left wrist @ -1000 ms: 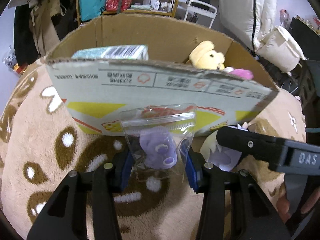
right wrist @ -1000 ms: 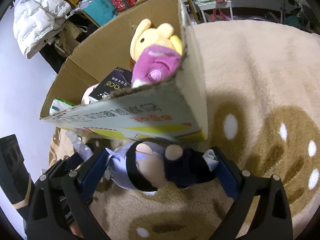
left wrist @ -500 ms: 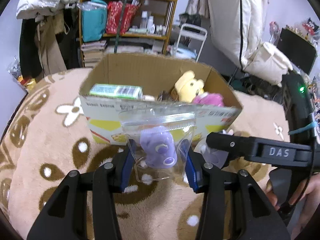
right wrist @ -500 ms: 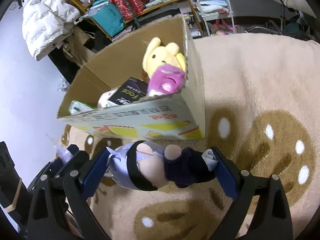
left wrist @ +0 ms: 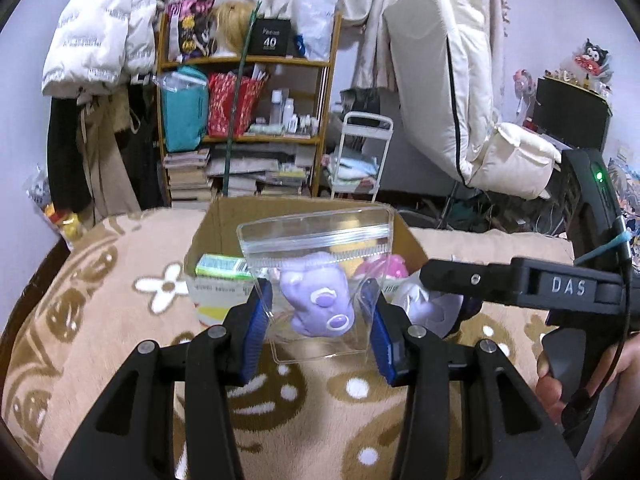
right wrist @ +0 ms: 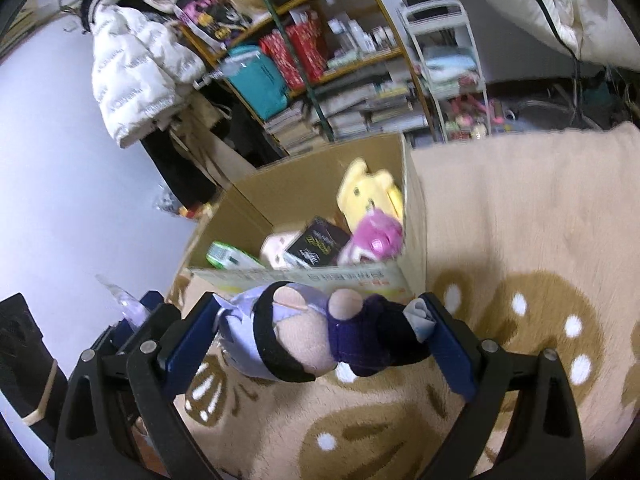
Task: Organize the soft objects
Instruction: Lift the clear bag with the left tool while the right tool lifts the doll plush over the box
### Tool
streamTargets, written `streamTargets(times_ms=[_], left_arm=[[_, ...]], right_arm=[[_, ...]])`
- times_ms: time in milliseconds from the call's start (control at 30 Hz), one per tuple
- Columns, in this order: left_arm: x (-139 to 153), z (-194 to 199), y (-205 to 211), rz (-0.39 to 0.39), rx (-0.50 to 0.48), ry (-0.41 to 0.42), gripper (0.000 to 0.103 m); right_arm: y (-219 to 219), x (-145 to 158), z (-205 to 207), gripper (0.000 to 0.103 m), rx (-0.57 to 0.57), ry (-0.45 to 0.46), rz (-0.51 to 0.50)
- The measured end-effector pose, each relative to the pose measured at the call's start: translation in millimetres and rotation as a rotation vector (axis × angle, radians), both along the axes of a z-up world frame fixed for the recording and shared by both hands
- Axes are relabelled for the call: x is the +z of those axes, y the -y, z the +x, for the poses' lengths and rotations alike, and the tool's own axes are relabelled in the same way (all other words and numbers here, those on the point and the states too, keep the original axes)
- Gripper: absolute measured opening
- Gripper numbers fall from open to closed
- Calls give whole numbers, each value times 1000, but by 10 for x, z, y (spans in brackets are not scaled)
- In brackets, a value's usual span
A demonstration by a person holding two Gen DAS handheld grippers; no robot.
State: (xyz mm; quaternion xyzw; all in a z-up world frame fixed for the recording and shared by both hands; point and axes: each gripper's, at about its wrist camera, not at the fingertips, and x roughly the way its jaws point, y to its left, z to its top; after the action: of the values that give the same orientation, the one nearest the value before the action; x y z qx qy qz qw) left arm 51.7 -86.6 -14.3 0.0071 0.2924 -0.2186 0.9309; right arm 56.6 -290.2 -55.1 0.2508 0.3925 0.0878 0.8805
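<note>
Writing seen: "DAS" in pale letters on the black body of the right gripper point(left wrist: 520, 284) where it crosses the left wrist view; "40" on a black box point(left wrist: 271, 38) on the top shelf of the wooden shelf unit point(left wrist: 326, 80). White puffer jacket point(left wrist: 100, 28) has repeated small lettering, too small to read. Cardboard box point(right wrist: 414, 216) has printed text along its front flap, unreadable.

Box contents: yellow plush point(right wrist: 370, 196) w/ pink plush point(right wrist: 378, 236) below it at the right wall; dark packet point(right wrist: 318, 242), gold wording, illegible; green-white pack point(right wrist: 224, 256) at the left; pale pink item betw. them, unclear.

L gripper point(left wrist: 318, 322): blue pads clamped on a clear zip bag point(left wrist: 316, 248), held upright in front of box. Inside bag: purple plush point(left wrist: 318, 300).

R gripper point(right wrist: 324, 332) in its own view: jaws clamped on a plush doll point(right wrist: 312, 336), lavender, black and navy, lying sideways betw. the pads, just before box front.

Box sits on a tan patterned rug point(right wrist: 520, 240).
</note>
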Motion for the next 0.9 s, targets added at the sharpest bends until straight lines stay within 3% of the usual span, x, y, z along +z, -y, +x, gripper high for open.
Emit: streamTargets(times_ms=[333,900], left_arm=[[133,31,106,9,-8,108,45],[0,613,167,30,-9,96,45]], right_arm=[[34,271,149,101,1,131,-15],[-25,205,625,101,40,198,-44]])
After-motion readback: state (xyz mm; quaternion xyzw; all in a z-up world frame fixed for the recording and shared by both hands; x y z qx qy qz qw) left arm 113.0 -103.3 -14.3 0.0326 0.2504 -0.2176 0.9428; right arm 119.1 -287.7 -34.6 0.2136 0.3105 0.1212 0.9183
